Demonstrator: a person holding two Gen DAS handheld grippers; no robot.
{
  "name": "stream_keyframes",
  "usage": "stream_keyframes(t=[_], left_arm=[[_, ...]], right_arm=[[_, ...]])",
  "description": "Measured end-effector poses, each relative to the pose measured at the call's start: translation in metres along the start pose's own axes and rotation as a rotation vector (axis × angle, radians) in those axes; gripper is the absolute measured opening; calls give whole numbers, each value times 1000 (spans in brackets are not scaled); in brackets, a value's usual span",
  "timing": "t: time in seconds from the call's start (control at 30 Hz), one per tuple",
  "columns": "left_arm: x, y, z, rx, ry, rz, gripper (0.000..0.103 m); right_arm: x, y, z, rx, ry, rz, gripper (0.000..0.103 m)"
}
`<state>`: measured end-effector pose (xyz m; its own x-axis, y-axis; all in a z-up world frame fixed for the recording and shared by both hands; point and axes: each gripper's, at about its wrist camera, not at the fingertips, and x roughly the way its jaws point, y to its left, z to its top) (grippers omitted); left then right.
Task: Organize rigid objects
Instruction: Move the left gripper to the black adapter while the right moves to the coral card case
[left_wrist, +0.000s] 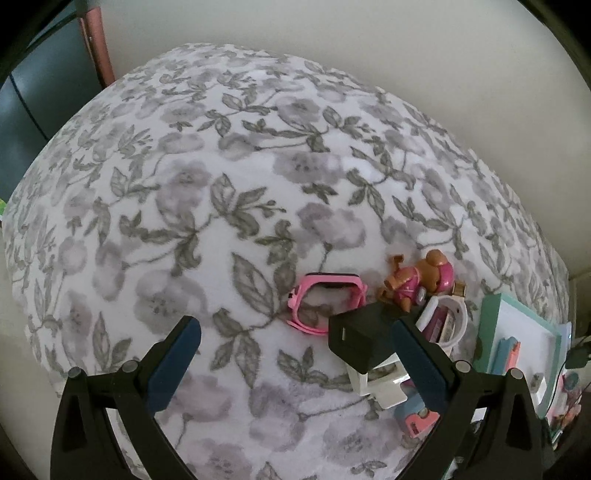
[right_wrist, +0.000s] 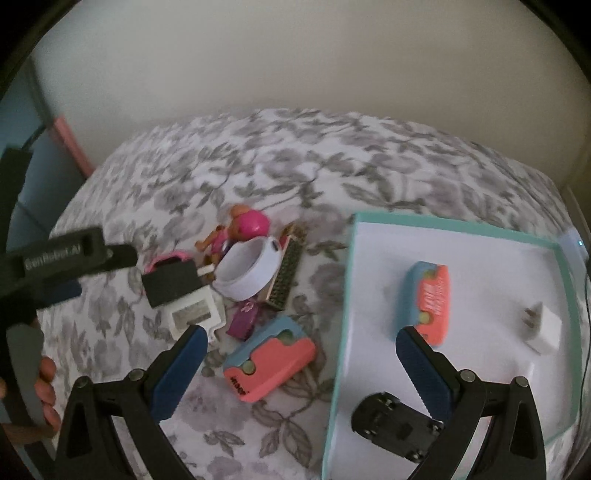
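So far, in tray (right_wrist: 436, 225): coral-and-blue case (right_wrist: 428, 301), white charger (right_wrist: 543, 328), black toy car (right_wrist: 391, 421).
Left on blanket (right_wrist: 221, 166): second case (right_wrist: 269, 362), black adapter (right_wrist: 168, 286), puppy figure (right_wrist: 240, 225), white band (right_wrist: 251, 273), pink watch (left_wrist: 325, 301).
Left gripper (left_wrist: 295, 354): wide open, empty, beside adapter.
Right gripper (right_wrist: 301, 360): wide open, empty, over tray's edge.

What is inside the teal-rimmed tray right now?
The teal-rimmed tray holds a coral-and-blue case, a white plug adapter and a black toy car. The right gripper's fingers cover part of its floor.

White "GenRobot.AI" lettering on the black left gripper (right_wrist: 66, 280) body; other print too blurred.
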<state>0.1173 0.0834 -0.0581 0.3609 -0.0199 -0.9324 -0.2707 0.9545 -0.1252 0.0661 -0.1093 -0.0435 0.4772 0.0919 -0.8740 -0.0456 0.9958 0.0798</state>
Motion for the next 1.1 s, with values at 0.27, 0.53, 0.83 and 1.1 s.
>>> stream_keyframes(t=[0.27, 0.53, 0.83, 1.1], left_arm=[[6, -2, 1, 14, 23, 11, 102], [8, -4, 2, 29, 23, 25, 102], [13, -3, 2, 29, 34, 42, 102], [14, -6, 1, 37, 41, 38, 102]], right_arm=[[22, 20, 2, -119, 40, 83, 99], [43, 31, 0, -182, 97, 99, 95], [48, 26, 5, -179, 92, 139, 94], [49, 30, -4, -215, 142, 192, 93]])
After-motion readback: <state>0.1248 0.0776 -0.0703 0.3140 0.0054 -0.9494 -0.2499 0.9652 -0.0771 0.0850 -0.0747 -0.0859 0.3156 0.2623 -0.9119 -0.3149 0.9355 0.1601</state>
